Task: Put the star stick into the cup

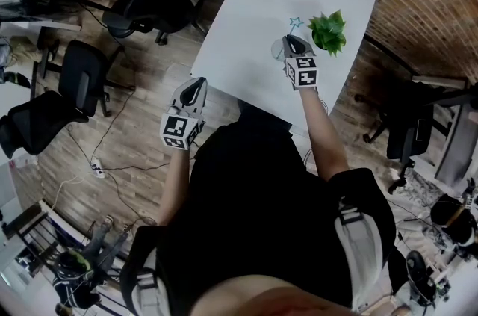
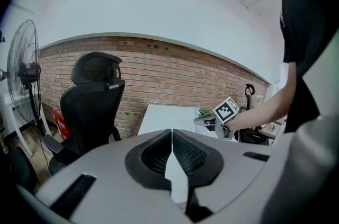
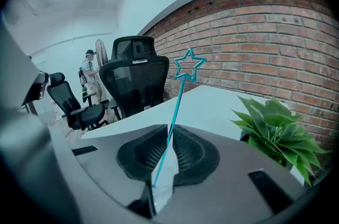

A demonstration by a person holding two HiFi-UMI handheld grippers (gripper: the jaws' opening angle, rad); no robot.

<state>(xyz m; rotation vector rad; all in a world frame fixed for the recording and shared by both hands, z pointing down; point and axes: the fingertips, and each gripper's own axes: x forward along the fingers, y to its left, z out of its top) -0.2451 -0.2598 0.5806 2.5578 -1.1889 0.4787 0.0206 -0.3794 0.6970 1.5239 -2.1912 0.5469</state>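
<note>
At about 7 o'clock in the head view, the left gripper hangs off the near-left edge of the white table. Its own view shows the jaws pressed together with nothing between them, so it takes no part in the job. Toward 1 o'clock, the right gripper is held out over the table, jaws clamped on the stem of the star stick. The thin blue stem rises from the pads, leaning toward 1 o'clock, with the star at its far end. In the head view a faint grey round shape lies at 9 o'clock of that gripper's tip. I take it for the cup, though it is too dim to be sure, and the right gripper view does not show it. The green plant stands close at 3 o'clock of the star. By my reading the pickup is done, with the stick gripped and aloft. Bringing it over the cup's mouth, lowering it and letting go are left.
</note>
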